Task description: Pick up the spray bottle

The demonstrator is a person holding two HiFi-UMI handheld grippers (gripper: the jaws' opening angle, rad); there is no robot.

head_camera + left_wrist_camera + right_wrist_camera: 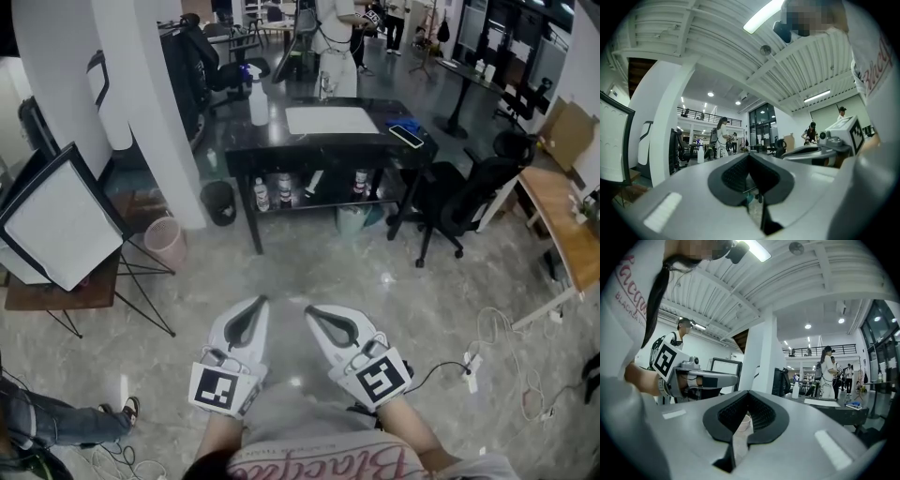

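The spray bottle (259,101), white with a pale head, stands upright on the far left end of a black table (375,142) several steps ahead. It shows small in the left gripper view (700,153) and in the right gripper view (796,390). My left gripper (260,301) and right gripper (310,309) are held side by side, close to my body and level, pointing toward the table. Both have their jaws shut with nothing between them. Each gripper shows in the other's view: the right gripper (806,152) and the left gripper (717,377).
On the table lie a white sheet (330,120) and a phone (406,136); bottles (281,190) stand on its lower shelf. A person (336,47) stands behind it. An office chair (459,202), pink bin (166,242), black bin (218,202), light panel (56,225), white column (141,94) and floor cables (487,347) surround the path.
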